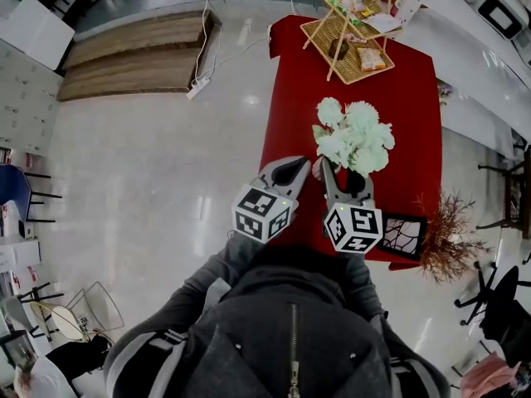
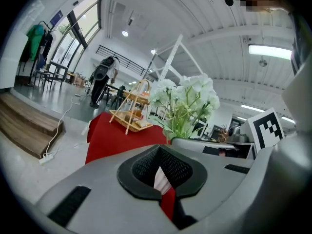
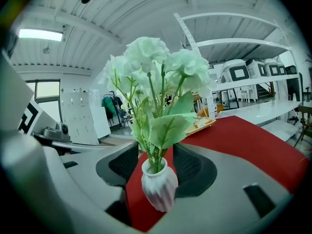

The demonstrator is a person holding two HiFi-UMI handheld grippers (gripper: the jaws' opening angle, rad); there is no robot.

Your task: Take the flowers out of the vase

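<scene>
A bunch of white flowers (image 1: 354, 135) with green leaves stands on the red table (image 1: 290, 98), hiding its vase from above. In the right gripper view the flowers (image 3: 156, 62) rise from a small white ribbed vase (image 3: 159, 188), which sits between the jaws of my right gripper (image 3: 156, 155); the pads rest at its sides. My right gripper (image 1: 344, 181) sits just under the bunch. My left gripper (image 1: 296, 167) hovers beside it at the table's left edge, jaws together and holding nothing (image 2: 161, 175). The flowers (image 2: 185, 99) are ahead and right of it.
A wicker stand (image 1: 353, 31) with snacks is at the table's far end. A framed picture (image 1: 404, 236) and a brown dried plant (image 1: 452, 230) sit at the near right corner. A wooden platform (image 1: 133, 56) lies on the floor to the left. A person (image 2: 103, 79) stands far off.
</scene>
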